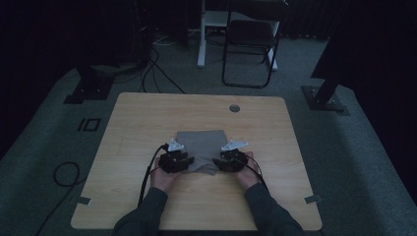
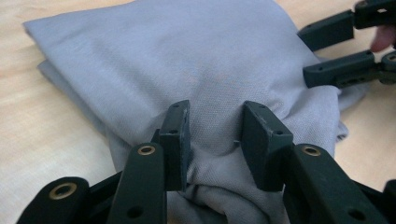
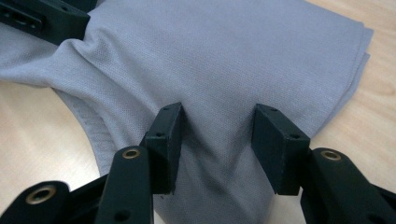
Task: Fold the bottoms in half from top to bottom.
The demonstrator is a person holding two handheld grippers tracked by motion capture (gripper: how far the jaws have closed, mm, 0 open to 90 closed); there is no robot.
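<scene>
tongs (image 2: 212,140) straddle folded grey cloth (image 2: 187,60)

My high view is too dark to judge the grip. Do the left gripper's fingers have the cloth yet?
Observer: Not clamped. In the left gripper view, the left gripper has its fingers apart, astride a bunched ridge of the grey cloth.
Operator: And the right one?
Observer: The right gripper also stands open, with smooth cloth between its fingers.
Operator: Is the cloth a single layer?
Observer: No, the right gripper view shows stacked layers along its folded edge.
</scene>
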